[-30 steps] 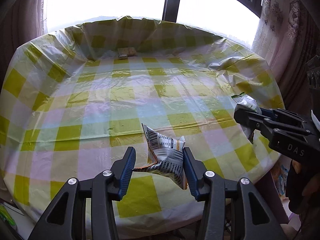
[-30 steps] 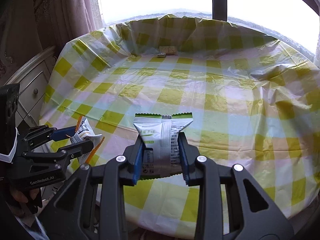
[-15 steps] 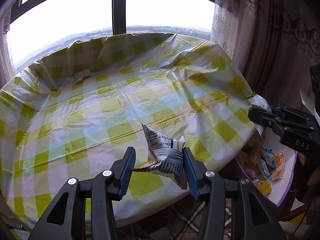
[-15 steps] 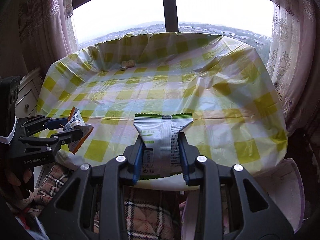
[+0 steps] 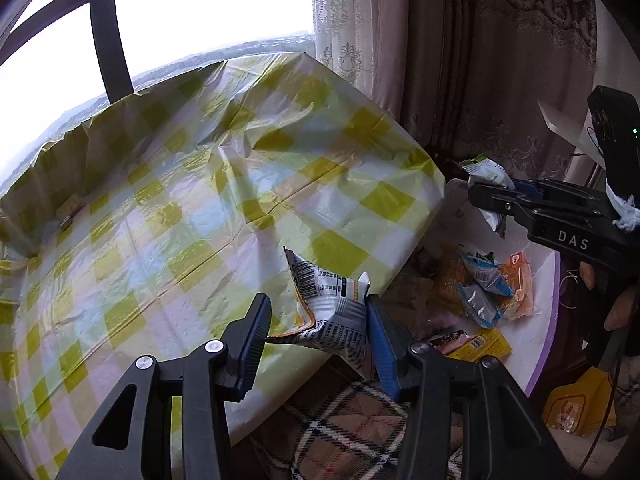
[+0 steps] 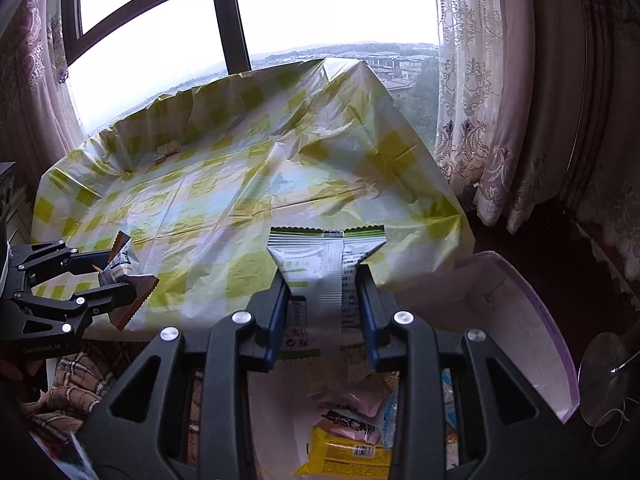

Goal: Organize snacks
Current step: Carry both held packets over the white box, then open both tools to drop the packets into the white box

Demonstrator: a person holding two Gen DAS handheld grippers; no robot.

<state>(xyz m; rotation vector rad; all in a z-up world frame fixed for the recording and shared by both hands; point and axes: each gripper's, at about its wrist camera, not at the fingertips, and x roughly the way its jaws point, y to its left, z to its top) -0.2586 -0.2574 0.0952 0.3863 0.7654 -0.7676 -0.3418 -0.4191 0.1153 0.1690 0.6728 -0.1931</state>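
The left wrist view is taken from just behind the left hand-held gripper (image 5: 316, 332), angled downward across the near right corner of the desk covered in yellow-and-white checked plastic cloth (image 5: 168, 216). The right wrist view is taken from behind the right hand-held gripper (image 6: 322, 312), facing the arched dark-framed window (image 6: 224, 20) beyond the same desk (image 6: 208, 200). Both views are close. The desk, the window (image 5: 108, 48) and the white, purple-rimmed box of snack packets (image 5: 548, 280) (image 6: 532, 320) are shared, and each hand-held gripper is seen in the other's view.
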